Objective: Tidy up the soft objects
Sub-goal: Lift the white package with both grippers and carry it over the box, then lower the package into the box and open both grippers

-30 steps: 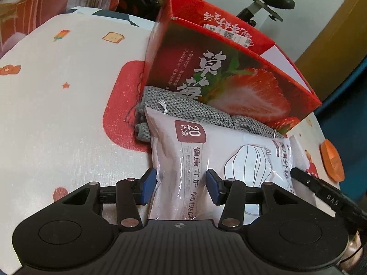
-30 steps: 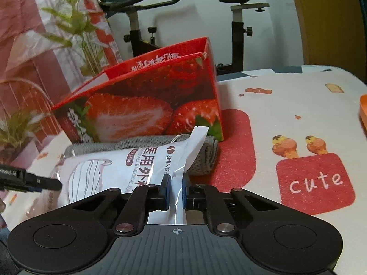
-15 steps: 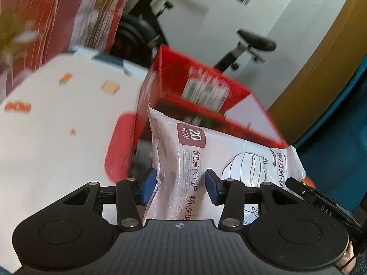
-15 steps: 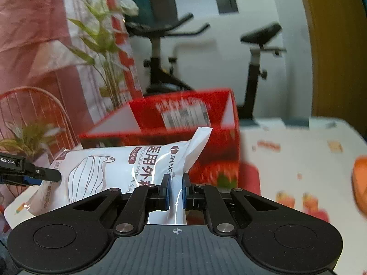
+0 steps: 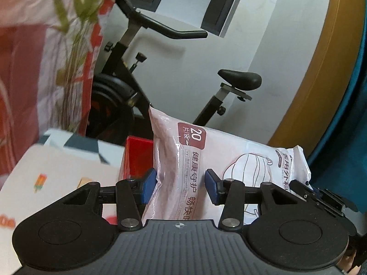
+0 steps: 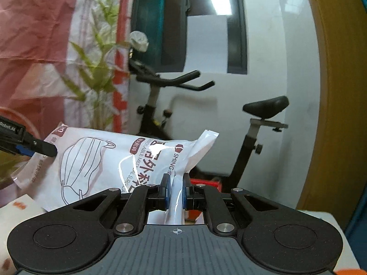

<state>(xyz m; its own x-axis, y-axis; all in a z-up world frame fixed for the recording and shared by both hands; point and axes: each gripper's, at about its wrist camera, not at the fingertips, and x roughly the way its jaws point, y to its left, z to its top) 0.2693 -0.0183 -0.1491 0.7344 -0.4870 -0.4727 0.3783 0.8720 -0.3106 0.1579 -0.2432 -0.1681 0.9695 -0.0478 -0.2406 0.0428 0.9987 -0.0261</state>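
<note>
- Left tool point(image 5: 181, 186) is gripping the mask pack point(image 5: 206, 160) across its width; right tool point(image 6: 176, 191) is pinching its sealed end.
- Pack is hanging above the worktop point(image 5: 57, 167), near the red box point(image 5: 137, 158).
- Placing it is still remaining.

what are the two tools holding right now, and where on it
Both hold the mask pack: the left tool grips across its "20" end, the right tool pinches the thin sealed edge at the other end.

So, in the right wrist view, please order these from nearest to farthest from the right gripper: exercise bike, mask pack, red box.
1. Mask pack, pinched in the right gripper.
2. Red box, just behind, low.
3. Exercise bike, at the back wall.
</note>
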